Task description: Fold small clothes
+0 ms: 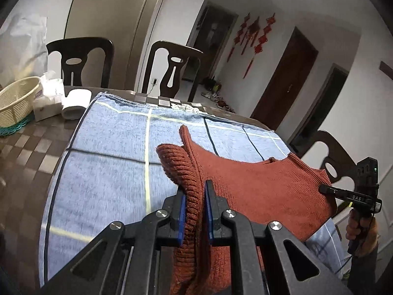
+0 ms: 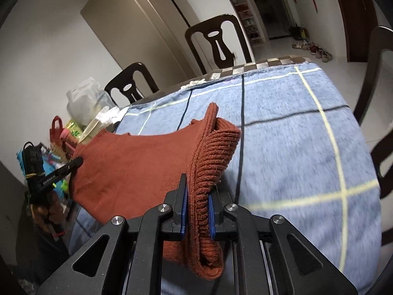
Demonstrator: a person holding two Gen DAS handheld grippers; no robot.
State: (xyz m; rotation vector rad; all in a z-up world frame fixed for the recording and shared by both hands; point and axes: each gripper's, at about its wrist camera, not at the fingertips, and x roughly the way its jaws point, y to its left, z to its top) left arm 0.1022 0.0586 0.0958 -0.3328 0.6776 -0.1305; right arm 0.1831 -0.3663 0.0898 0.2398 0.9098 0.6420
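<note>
A small rust-red knit garment [image 1: 258, 191] hangs stretched between my two grippers above a blue checked cloth [image 1: 110, 167] on the table. My left gripper [image 1: 195, 196] is shut on a ribbed edge of the garment. My right gripper [image 2: 197, 196] is shut on the opposite ribbed edge of the garment [image 2: 137, 169]. The right gripper also shows at the right in the left wrist view [image 1: 326, 188], and the left one at the left in the right wrist view [image 2: 77, 162]. The blue cloth [image 2: 294, 135] lies flat below.
A cream basket [image 1: 14, 103], tissue packs [image 1: 49, 98] and a white roll [image 1: 76, 103] stand at the table's far left. Dark chairs [image 1: 172, 68] line the far side. Bags and clutter [image 2: 73, 127] sit at the table's left end. Another chair [image 2: 378, 73] stands at the right.
</note>
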